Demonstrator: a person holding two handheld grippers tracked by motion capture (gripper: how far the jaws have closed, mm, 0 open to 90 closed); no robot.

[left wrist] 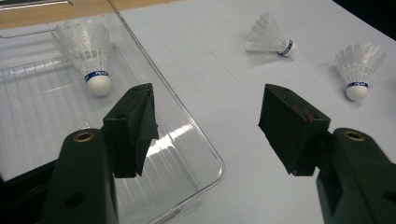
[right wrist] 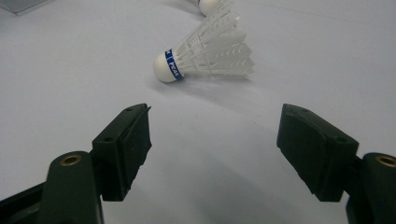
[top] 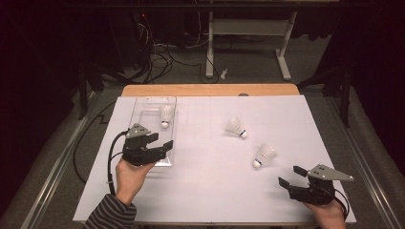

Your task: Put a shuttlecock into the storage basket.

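The right gripper (top: 290, 176) is hovering wide open and empty, facing the nearest shuttlecock (top: 264, 155) on the white surface (top: 200, 191); grasping it seems next. The left gripper (top: 161, 140), equally open, is waiting over the clear tray (top: 143, 106), already holding one shuttlecock (top: 165, 115). Room abounds.
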